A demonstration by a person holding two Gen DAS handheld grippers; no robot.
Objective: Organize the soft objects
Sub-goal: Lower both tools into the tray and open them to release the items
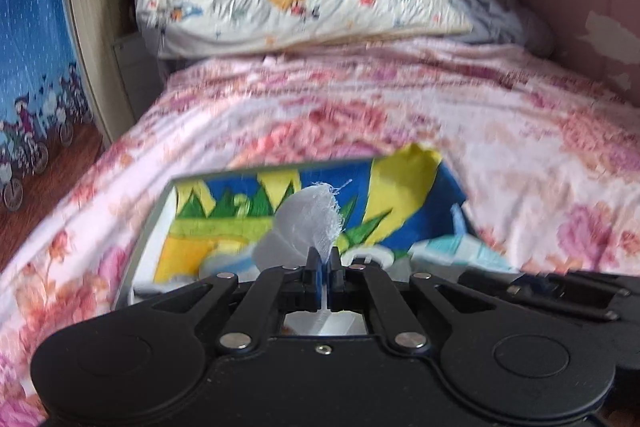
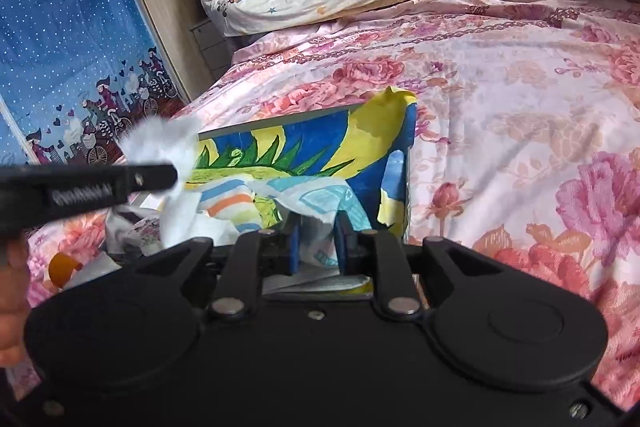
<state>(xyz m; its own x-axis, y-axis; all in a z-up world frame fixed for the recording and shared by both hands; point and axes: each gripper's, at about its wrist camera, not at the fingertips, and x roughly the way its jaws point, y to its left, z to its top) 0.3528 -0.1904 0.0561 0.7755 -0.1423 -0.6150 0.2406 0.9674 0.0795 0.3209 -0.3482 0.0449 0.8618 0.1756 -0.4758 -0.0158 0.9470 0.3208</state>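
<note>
Left hand-held gripper (image 1: 322,261) pinches white cloth (image 1: 316,215); right hand-held gripper (image 2: 318,239) grips striped cloth (image 2: 320,205) over box (image 2: 280,143).

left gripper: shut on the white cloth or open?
Shut on it. The left gripper has its jaws nearly together with the white cloth sticking up from between them; the right wrist view shows the same cloth at its tip.

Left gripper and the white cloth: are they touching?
Touching. In the left wrist view the left gripper has its fingers pinched shut on the white cloth, which sticks up from between them.
</note>
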